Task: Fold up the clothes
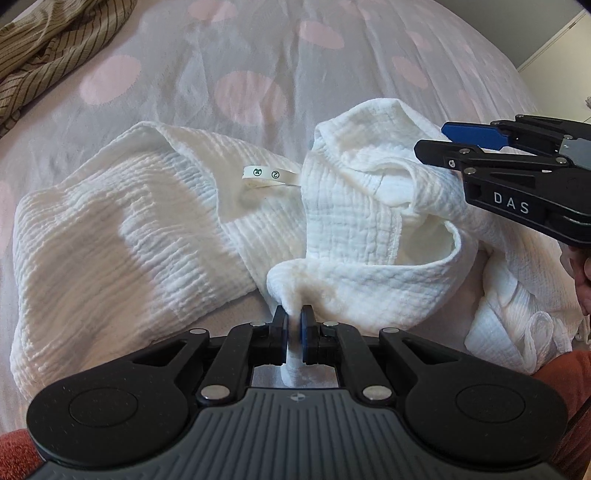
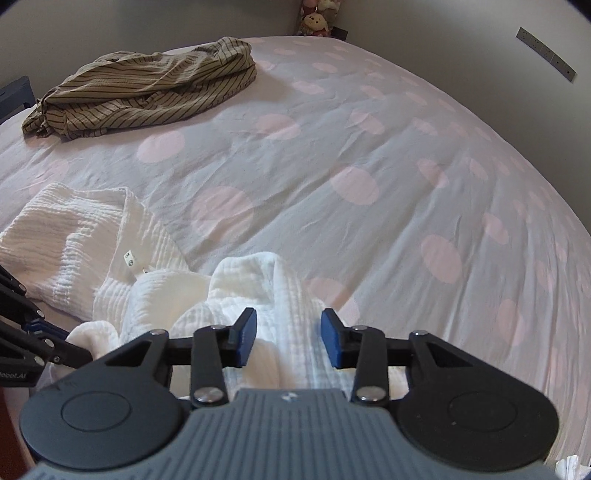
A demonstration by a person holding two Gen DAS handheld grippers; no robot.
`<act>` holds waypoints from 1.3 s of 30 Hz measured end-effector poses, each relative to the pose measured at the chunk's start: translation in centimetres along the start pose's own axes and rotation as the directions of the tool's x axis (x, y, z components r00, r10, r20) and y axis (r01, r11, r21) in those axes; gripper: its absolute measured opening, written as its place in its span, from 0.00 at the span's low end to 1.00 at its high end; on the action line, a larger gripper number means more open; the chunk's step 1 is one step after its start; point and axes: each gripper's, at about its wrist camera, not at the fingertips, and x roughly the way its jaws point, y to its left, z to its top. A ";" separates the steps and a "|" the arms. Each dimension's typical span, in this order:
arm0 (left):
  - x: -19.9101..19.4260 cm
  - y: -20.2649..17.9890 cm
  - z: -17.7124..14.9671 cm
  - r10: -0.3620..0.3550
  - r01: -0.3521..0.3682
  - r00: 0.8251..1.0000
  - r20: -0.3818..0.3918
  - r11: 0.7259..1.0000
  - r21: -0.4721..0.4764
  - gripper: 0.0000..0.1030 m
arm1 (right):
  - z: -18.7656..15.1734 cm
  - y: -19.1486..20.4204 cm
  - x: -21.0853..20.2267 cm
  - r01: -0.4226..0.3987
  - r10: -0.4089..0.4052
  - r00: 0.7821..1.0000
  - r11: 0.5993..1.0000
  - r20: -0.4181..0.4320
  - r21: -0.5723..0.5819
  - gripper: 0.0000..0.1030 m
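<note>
Our left gripper (image 1: 294, 325) clenched the crinkled white cotton garment (image 1: 147, 221); our right gripper (image 2: 289, 338) hovered released. Only the right view showed the whole striped olive shirt (image 2: 147, 88).

Landmark: white garment (image 2: 110, 258), on bed sheet (image 2: 369, 166), near edge. Striped garment (image 2: 147, 92) behind it, well apart, far left. Plush toys (image 2: 314, 18) beyond bed, far corner.

Striped garment (image 1: 44, 48) cut off by left edge.
</note>
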 end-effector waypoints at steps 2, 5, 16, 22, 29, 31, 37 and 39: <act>0.0 -0.1 0.0 0.003 -0.003 1.000 0.002 1.000 0.003 0.04 | -0.4 -0.3 0.0 0.020 -0.020 1.000 1.000 0.003 0.012 0.13; -0.3 -0.1 0.0 0.009 -0.009 1.000 0.016 1.000 0.009 0.04 | -1.0 -1.4 -1.2 0.054 -0.056 0.998 0.997 0.035 0.053 0.05; -3.6 -1.6 -1.4 0.019 -0.030 0.991 0.135 0.997 0.078 0.04 | -7.2 -8.6 -12.2 0.314 -0.341 0.935 0.924 0.098 0.217 0.04; -4.9 -5.2 -2.4 -0.052 -0.001 0.977 0.206 0.968 0.251 0.04 | -14.2 -12.3 -15.3 0.378 -0.403 0.915 0.857 -0.002 0.349 0.03; -4.0 -11.9 -4.4 -0.077 -0.057 0.970 0.230 0.850 0.524 0.04 | -20.9 -15.8 -15.6 0.415 -0.415 0.903 0.779 -0.108 0.470 0.02; -3.6 -13.1 -4.9 -0.060 -0.082 0.972 0.228 0.822 0.564 0.04 | -22.0 -15.7 -15.7 0.380 -0.382 0.919 0.792 -0.097 0.478 0.02; -3.5 -14.0 -5.2 -0.002 -0.133 0.975 0.222 0.797 0.589 0.04 | -21.7 -12.5 -15.8 0.267 -0.287 0.958 0.913 0.022 0.310 0.06; -3.8 -13.7 -5.0 0.017 -0.150 0.974 0.228 0.799 0.582 0.04 | -21.3 -11.1 -15.9 0.235 -0.254 0.965 0.948 0.066 0.215 0.06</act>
